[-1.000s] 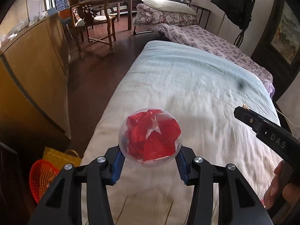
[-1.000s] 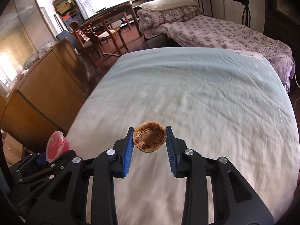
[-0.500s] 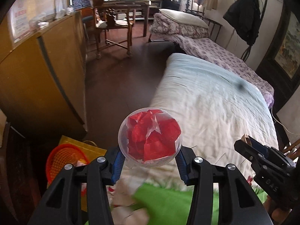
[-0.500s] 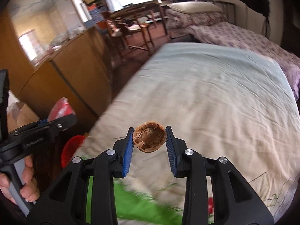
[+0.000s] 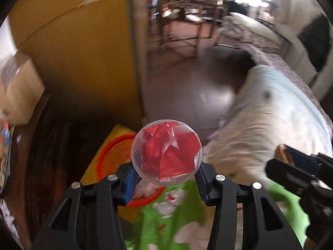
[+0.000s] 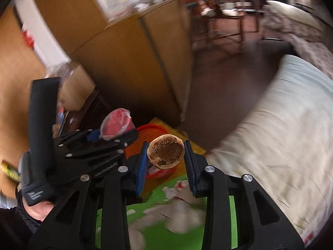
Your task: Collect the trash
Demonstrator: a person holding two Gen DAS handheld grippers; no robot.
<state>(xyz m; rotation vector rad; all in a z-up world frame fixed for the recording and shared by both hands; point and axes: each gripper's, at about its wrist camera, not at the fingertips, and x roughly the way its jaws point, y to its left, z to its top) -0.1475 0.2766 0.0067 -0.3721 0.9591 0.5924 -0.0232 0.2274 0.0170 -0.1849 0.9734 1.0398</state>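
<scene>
Clear cup [image 5: 166, 152] w/ red wrapper btwn left fingers [image 5: 130, 180]; walnut shell [image 6: 165, 151] btwn right fingers [image 6: 142, 166], both gripped.

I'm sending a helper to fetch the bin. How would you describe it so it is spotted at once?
Find the tall wooden cabinet beside the bed. On the floor at its foot sits a round orange basket on something yellow, the only ribbed, bright orange thing there.
</scene>
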